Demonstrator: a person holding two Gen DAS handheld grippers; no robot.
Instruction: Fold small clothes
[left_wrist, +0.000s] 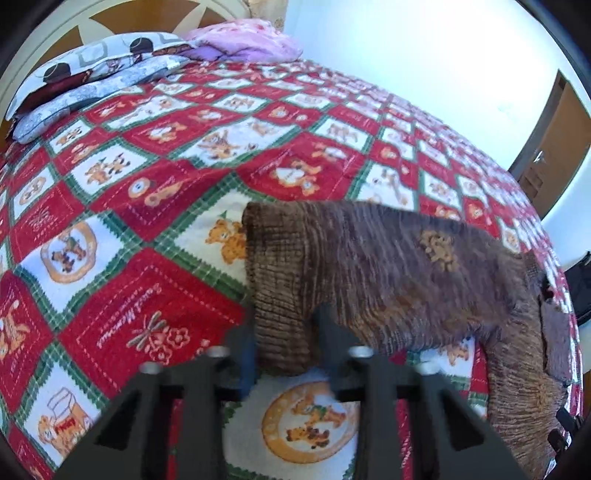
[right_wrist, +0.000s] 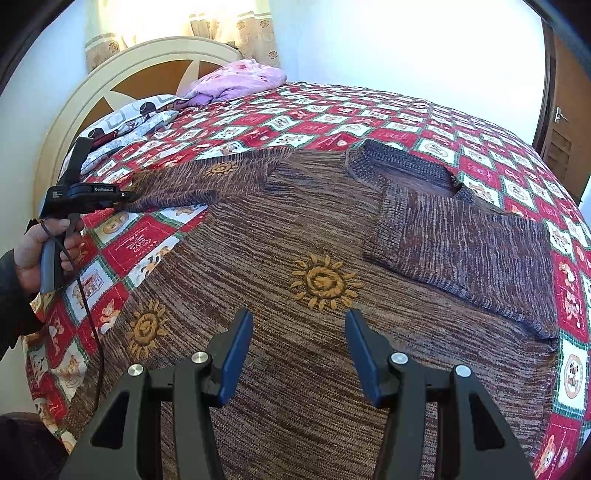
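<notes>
Ribbed brown knit sweater (right_wrist: 280, 240) sprawls over quilted patchwork bedspread (right_wrist: 314, 107).

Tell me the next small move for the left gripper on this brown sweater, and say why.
Probably lift the cuff and carry that sleeve across onto the sweater's body. The left gripper has its jaws on the ribbed cuff, that sleeve lies stretched out over the quilt, and the other sleeve is already folded over the chest. The right gripper hangs open above the body.
</notes>
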